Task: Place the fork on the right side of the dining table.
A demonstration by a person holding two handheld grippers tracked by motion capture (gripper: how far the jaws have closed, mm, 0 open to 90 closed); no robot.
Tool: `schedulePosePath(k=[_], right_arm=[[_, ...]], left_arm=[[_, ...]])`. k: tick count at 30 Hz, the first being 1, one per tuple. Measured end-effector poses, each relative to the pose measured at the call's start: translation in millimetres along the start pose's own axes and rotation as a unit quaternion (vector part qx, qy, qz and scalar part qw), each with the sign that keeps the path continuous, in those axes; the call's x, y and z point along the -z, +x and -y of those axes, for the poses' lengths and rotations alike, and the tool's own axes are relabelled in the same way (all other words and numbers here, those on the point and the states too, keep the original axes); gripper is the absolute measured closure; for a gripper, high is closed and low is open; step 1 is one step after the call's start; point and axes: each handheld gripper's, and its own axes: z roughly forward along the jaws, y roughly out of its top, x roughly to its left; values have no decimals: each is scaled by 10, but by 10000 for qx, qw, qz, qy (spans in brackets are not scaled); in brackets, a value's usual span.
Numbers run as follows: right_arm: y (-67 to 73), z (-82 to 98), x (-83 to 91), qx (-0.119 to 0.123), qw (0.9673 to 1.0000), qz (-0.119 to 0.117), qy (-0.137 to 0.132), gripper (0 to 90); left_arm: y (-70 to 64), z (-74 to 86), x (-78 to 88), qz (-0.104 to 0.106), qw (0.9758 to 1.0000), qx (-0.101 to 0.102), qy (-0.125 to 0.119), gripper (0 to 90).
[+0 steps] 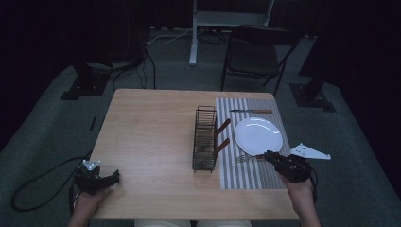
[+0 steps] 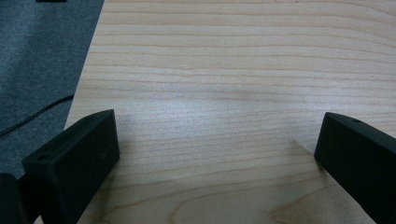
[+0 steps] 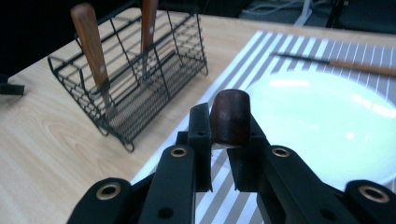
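Observation:
My right gripper (image 1: 270,157) is low over the striped placemat (image 1: 246,175) at the table's right. It is shut on the dark wooden handle (image 3: 229,114) of a utensil whose metal head (image 1: 243,159) lies on the mat, pointing left. In the right gripper view the handle's rounded end stands up between the jaws of that gripper (image 3: 229,128). A white plate (image 1: 258,135) lies just beyond it. My left gripper (image 1: 112,178) rests at the table's near left corner. Its jaws (image 2: 217,144) are spread wide over bare wood with nothing between them.
A black wire rack (image 1: 204,139) stands mid-table with two wood-handled utensils (image 1: 221,127) leaning in it. A wood-handled knife (image 1: 250,111) lies at the far end of the mat. A folding chair (image 1: 255,54) stands behind the table (image 1: 151,127).

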Motion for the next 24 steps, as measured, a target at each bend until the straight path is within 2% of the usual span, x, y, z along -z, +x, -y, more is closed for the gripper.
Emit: schedulePosePath(k=[1, 3, 11, 18, 24], right_arm=[[-5, 70, 5, -123, 9999, -41, 18, 807], [-2, 124, 13, -204, 9998, -34, -4, 807], [32, 256, 17, -419, 9990, -95, 78, 807], [-57, 306, -2, -609, 9978, -233, 82, 799], [-138, 336, -14, -506, 9985, -115, 145, 740]], left_arm=[[0, 0, 0, 1, 10000, 1, -1, 3], [0, 0, 0, 2, 10000, -1, 0, 2], [-2, 0, -1, 1, 10000, 11, -9, 3], [-1, 0, -1, 1, 10000, 11, -8, 3], [-1, 0, -1, 2, 10000, 10, -9, 2]])
